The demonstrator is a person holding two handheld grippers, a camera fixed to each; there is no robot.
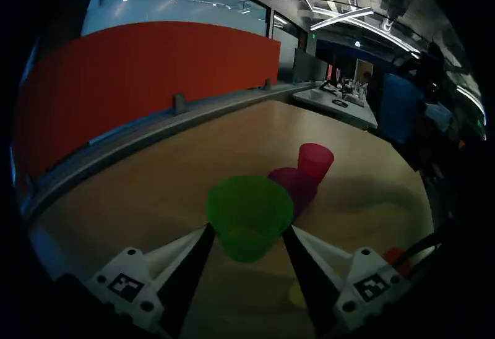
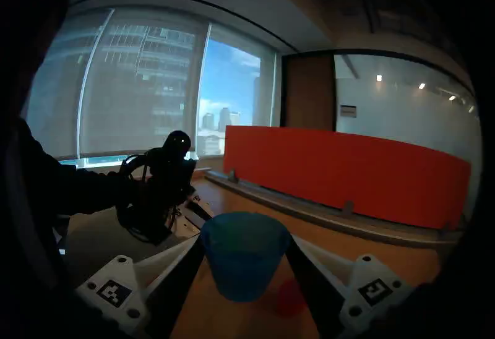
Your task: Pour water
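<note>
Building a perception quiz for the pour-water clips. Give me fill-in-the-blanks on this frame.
1. The left gripper is shut on a cup whose colour is ___.
2. The right gripper is shut on a cup whose colour is ___.
3. Beyond the left gripper's cup, ___ more cups stand on the wooden table.

Missing words: green; blue; two (a purple cup and a red cup).

Front cup (image 1: 249,218) before two cups (image 1: 298,185) on table (image 1: 154,190).
</note>
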